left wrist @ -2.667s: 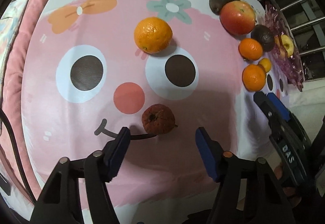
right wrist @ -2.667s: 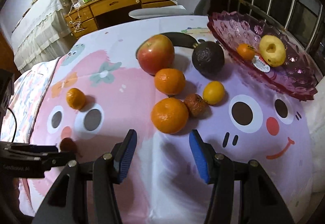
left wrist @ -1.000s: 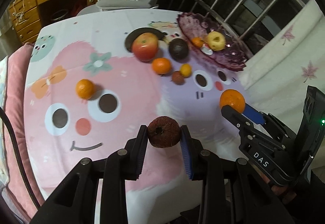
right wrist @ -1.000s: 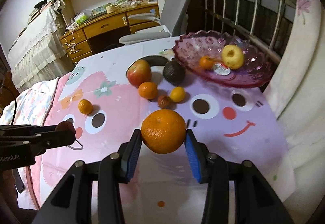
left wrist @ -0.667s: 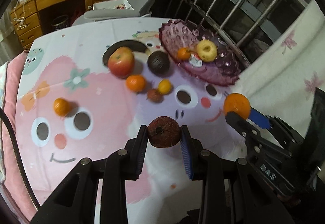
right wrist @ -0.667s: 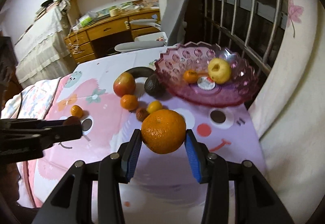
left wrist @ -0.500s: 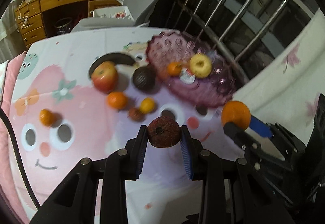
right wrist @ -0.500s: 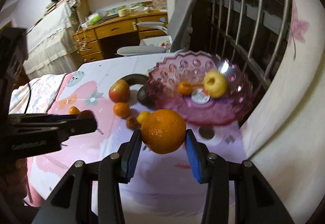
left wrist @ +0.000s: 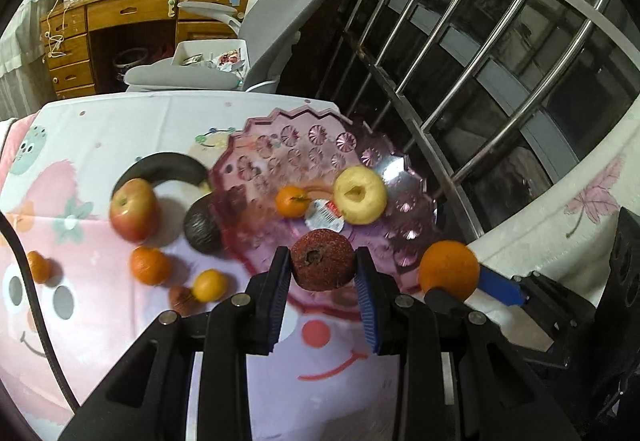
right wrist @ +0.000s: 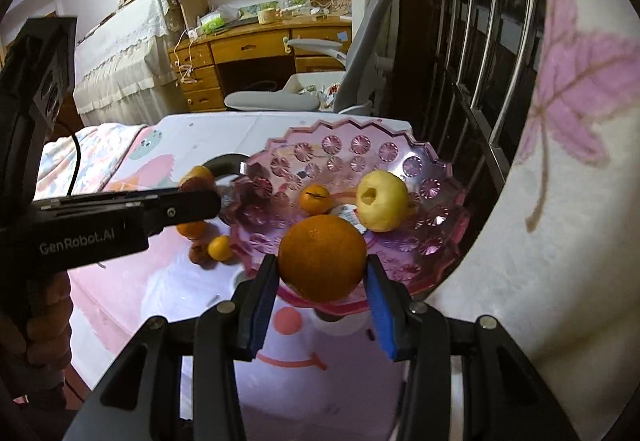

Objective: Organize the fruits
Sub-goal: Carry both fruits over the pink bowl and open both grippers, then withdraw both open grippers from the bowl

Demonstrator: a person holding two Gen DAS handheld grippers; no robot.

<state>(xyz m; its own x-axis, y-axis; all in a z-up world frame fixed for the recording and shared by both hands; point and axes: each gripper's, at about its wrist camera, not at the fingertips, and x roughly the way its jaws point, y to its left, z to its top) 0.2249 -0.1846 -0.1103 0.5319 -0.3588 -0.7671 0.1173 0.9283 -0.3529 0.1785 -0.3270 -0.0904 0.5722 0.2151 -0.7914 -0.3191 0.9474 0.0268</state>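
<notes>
My left gripper (left wrist: 323,269) is shut on a wrinkled dark red fruit (left wrist: 322,259), held above the near rim of the pink glass bowl (left wrist: 280,145). My right gripper (right wrist: 322,273) is shut on a large orange (right wrist: 322,258), also above the bowl's (right wrist: 360,145) near rim. In the bowl lie a yellow apple (left wrist: 360,194) and a small tangerine (left wrist: 292,201). In the left wrist view the right gripper with its orange (left wrist: 449,271) shows at the right. The left gripper (right wrist: 192,201) crosses the right wrist view from the left.
On the cartoon tablecloth (left wrist: 100,145) left of the bowl lie a red apple (left wrist: 134,209), a dark avocado (left wrist: 202,227), several small oranges (left wrist: 149,265) and a small brown fruit (left wrist: 182,297). Metal bars (left wrist: 460,41) stand behind the bowl; a grey chair (left wrist: 280,9) and a wooden desk beyond.
Both grippers have carried their fruits to the right, from over the cloth to above the bowl's near rim. Both grips are unchanged.
</notes>
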